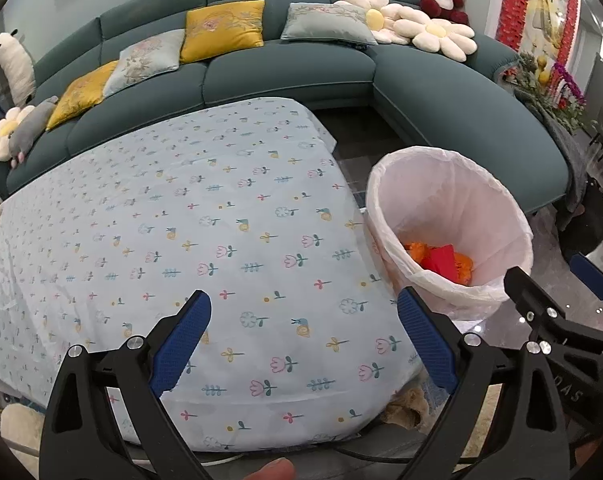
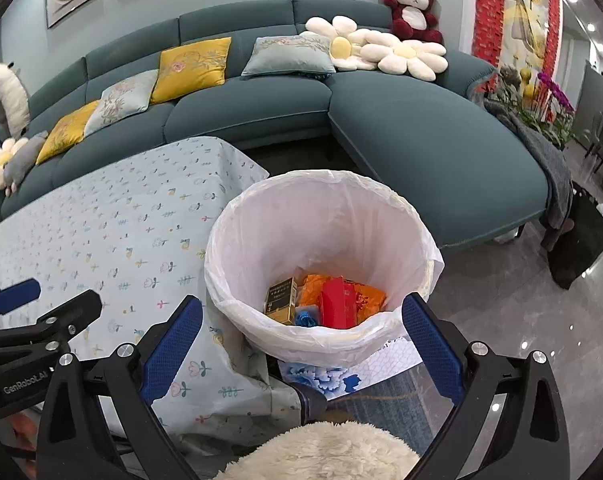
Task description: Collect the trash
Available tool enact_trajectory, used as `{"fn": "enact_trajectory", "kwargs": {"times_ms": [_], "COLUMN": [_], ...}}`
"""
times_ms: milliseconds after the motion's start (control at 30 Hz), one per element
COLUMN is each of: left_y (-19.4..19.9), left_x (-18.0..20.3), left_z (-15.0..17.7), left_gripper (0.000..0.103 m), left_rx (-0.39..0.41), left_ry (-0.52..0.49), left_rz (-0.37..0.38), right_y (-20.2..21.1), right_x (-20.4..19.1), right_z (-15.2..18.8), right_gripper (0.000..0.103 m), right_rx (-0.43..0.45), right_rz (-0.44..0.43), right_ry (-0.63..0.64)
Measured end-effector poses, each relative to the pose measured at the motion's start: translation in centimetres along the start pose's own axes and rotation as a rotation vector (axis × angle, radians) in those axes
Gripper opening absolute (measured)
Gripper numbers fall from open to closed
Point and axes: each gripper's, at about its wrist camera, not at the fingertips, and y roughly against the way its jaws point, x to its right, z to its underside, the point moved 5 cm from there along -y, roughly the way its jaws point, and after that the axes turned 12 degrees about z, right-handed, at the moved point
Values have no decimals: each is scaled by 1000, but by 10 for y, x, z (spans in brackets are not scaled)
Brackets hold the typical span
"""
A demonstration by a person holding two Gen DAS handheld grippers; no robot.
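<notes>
Both grippers are wide open, holding nothing. The right gripper (image 2: 301, 344) hovers over the lined trash bin (image 2: 321, 216), wrappers (image 2: 337, 300) between its fingers. The left gripper (image 1: 305, 340) is over the tablecloth (image 1: 181, 220).

The tablecloth (image 1: 205, 216) is pale blue, printed with small pink tulips, blue sprigs and yellow snails. The bin liner (image 2: 321, 216) is translucent white; inside lie a red packet (image 2: 335, 306), orange wrappers (image 2: 367, 298), a gold box (image 2: 281, 300) and a blue scrap (image 2: 305, 318). The sofa (image 2: 421, 136) is dark teal, with yellow cushions (image 2: 191, 68) and grey-blue embroidered cushions (image 2: 289, 56). The flower pillows (image 2: 405, 56) are cream with yellow centres. The stuffed bear (image 2: 411, 8) is dark red and white. The finger pads (image 1: 181, 344) are blue, on black frames.
</notes>
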Motion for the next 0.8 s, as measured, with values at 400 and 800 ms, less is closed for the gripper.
{"fn": "enact_trajectory", "kwargs": {"times_ms": [400, 800], "left_y": [-2, -3], "left_x": [1, -2], "left_z": [-2, 2], "left_gripper": [90, 90], "left_rx": [3, 12], "left_ry": [-8, 2], "left_rz": [-1, -20], "right_y": [-3, 0], "right_x": [3, 5], "right_z": [1, 1], "right_gripper": [96, 96], "right_rx": [-10, -2], "right_rz": [2, 10], "right_ry": [-15, -22]}}
